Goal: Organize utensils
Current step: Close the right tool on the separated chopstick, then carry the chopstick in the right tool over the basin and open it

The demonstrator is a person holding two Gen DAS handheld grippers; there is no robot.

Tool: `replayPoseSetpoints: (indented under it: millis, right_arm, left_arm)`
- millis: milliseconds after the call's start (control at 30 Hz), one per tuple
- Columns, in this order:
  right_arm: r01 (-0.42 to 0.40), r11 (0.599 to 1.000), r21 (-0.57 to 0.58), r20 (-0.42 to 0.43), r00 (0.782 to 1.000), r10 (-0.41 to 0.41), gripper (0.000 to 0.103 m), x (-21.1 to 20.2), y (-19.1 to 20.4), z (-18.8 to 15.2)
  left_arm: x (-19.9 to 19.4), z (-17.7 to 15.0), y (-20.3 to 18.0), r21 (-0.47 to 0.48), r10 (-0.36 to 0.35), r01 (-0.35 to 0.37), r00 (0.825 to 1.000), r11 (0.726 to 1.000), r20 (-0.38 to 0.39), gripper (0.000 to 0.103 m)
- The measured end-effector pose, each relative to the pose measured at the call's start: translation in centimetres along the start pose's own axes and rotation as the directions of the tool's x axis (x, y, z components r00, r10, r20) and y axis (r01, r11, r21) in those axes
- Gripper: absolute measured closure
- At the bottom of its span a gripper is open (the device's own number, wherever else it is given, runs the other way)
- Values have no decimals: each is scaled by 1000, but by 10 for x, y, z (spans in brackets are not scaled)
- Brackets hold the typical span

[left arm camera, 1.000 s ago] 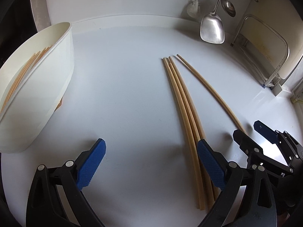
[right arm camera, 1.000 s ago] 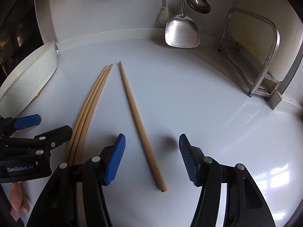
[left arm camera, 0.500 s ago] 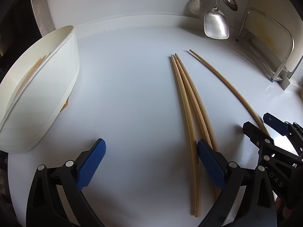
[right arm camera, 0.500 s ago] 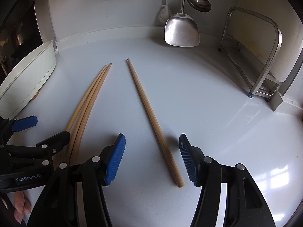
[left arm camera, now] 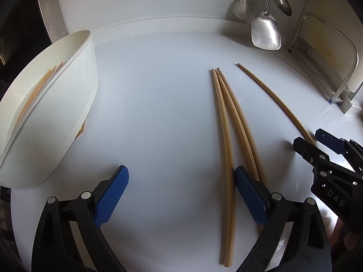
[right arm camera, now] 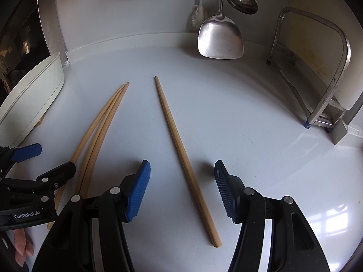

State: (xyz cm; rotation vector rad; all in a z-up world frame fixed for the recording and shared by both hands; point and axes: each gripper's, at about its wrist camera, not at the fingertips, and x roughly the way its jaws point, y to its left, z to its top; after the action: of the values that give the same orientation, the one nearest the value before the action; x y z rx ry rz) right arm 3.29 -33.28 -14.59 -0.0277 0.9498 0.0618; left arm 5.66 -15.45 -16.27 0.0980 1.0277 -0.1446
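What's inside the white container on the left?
In the white container, several wooden chopsticks lie along its inside. Its near wall hides the bottom, so I can't count them or see anything else in there.

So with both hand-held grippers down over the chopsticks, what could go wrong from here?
1. The left hand-held gripper is closing with one of the three bunched chopsticks between its pads; it may scatter the other two.
2. The single chopstick lies flat, so the right hand-held gripper could pinch and flick it.

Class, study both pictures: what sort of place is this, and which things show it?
Most likely a home kitchen counter: a metal spatula and ladle hang on the wall, and wooden chopsticks lie on the white worktop.
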Motion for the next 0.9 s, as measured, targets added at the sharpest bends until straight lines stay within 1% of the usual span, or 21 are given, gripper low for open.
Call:
replayPoseSetpoints:
  millis: [33, 100, 167, 267, 333, 367, 400, 433, 467, 500, 533, 567, 667, 800, 900]
  right_arm:
    - [-6, 1000, -6, -1, 1000, 6, 47, 1, 1, 1]
    - [-16, 1000, -16, -2, 1000, 16, 47, 1, 5, 2]
    - [-23, 999, -24, -1, 1000, 23, 47, 2, 8, 3]
    - [-30, 999, -36, 5, 1000, 30, 54, 3, 12, 5]
    - [-31, 999, -39, 8, 999, 31, 63, 4, 14, 6]
    - [-30, 999, -39, 8, 999, 31, 65, 4, 15, 7]
    - [-30, 999, -40, 9, 1000, 30, 69, 4, 16, 8]
    - [-27, 999, -38, 9, 1000, 27, 74, 3, 16, 7]
    - [-24, 999, -35, 8, 1000, 25, 77, 3, 17, 7]
    - [-20, 999, -35, 8, 1000, 20, 85, 4, 18, 8]
    - [-12, 999, -35, 7, 1000, 12, 96, 4, 18, 8]
    - [-11, 999, -33, 6, 1000, 11, 96, 4, 18, 8]
    - [-25, 1000, -8, -2, 1000, 25, 96, 3, 15, 8]
    - [-52, 997, 61, -22, 998, 53, 97, 0, 7, 6]
    - [-59, 991, 117, -30, 998, 63, 97, -7, 2, 5]
  left_arm:
    - [-1, 0, -1, 8, -5, 5, 1000, 1000, 3, 18]
    - [-2, 1, -4, 22, -13, 13, 1000, 1000, 8, 27]
    - [-3, 2, -6, 29, -18, 18, 1000, 999, 10, 33]
    - [-3, 3, -6, 27, -18, 18, 1000, 999, 10, 35]
    - [-4, 4, -5, 28, -19, 18, 1000, 999, 14, 40]
    - [-4, 5, -5, 28, -20, 19, 1000, 999, 16, 46]
    - [-5, 5, -5, 29, -19, 19, 1000, 999, 17, 53]
    - [-6, 5, -4, 32, -19, 19, 1000, 999, 18, 59]
    - [-7, 5, -5, 36, -20, 19, 1000, 999, 19, 71]
    - [-8, 6, -6, 43, -18, 18, 1000, 999, 21, 81]
    - [-8, 6, -7, 48, -20, 19, 1000, 999, 21, 85]
    - [-8, 6, -8, 54, -20, 19, 1000, 998, 21, 93]
    - [-7, 6, -10, 64, -18, 17, 1000, 998, 17, 95]
    - [-8, 9, -4, 37, -73, 74, 997, 997, -23, 96]
    - [-12, 12, -1, 33, -101, 103, 994, 994, -42, 96]
